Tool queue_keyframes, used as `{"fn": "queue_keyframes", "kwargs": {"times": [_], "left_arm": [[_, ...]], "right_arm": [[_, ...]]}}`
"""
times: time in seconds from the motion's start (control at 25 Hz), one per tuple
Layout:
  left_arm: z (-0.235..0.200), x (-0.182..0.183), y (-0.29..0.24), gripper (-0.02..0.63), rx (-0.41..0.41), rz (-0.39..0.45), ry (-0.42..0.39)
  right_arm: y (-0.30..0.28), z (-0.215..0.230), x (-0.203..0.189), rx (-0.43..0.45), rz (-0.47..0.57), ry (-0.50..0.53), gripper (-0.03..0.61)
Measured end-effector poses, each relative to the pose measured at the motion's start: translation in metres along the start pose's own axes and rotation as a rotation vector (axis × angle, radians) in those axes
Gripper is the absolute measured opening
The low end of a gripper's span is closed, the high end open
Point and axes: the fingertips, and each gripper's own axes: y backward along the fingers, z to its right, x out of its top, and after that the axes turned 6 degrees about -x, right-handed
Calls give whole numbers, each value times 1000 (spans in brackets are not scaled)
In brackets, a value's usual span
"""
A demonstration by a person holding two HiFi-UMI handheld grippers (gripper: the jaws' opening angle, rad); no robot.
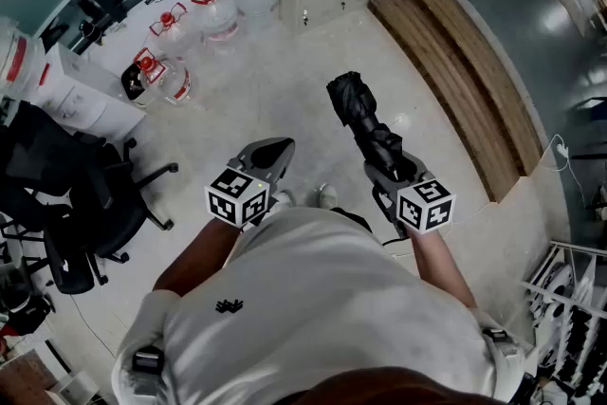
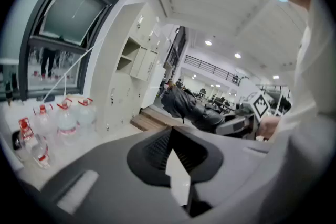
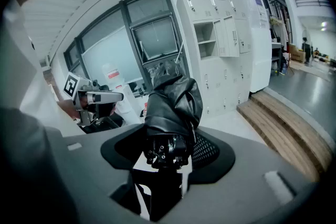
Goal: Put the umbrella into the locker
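**Asker:** How many grippers are you holding, and what is in them?

**Me:** Two, one in each hand. My right gripper is clamped on one folded black umbrella. The jaws stand wide around its thick end. The rest of the bundle sticks out past the tips, ahead and a little upward. My left gripper carries nothing, and its jaws are drawn together at the tips.

**Asker:** So where is the umbrella compared with the locker?

**Me:** It is in my right gripper, out in the open over the floor, well apart from the lockers. There is one bank of pale lockers, ahead of the right gripper and beyond the umbrella's far end. One section of it is open, with shelves showing.

**Asker:** What else is around your grippers?

**Me:** There are four clear water jugs with red caps and handles. They stand in a loose row on the floor, ahead of my left gripper and off to its left, below the window. One long wooden step runs along the floor to the right of my right gripper, next to the lockers. A black office chair sits out to the left of my left gripper.

**Asker:** Are the two grippers close together?

**Me:** They are side by side but apart, not touching. Both point forward and somewhat down.
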Motion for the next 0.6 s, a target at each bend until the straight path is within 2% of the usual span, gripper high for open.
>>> {"fn": "queue_keyframes", "kwargs": {"times": [0.12,0.28,0.6], "left_arm": [[15,8,-15,55,-30,43,56],[32,20,-39,55,-41,40,-4],[38,21,-86,55,5,14,-28]], "right_arm": [[6,17,1,-5,-3,8,249],[13,41,10,5,8,19,249],[7,92,9,47,4,11,249]]}}
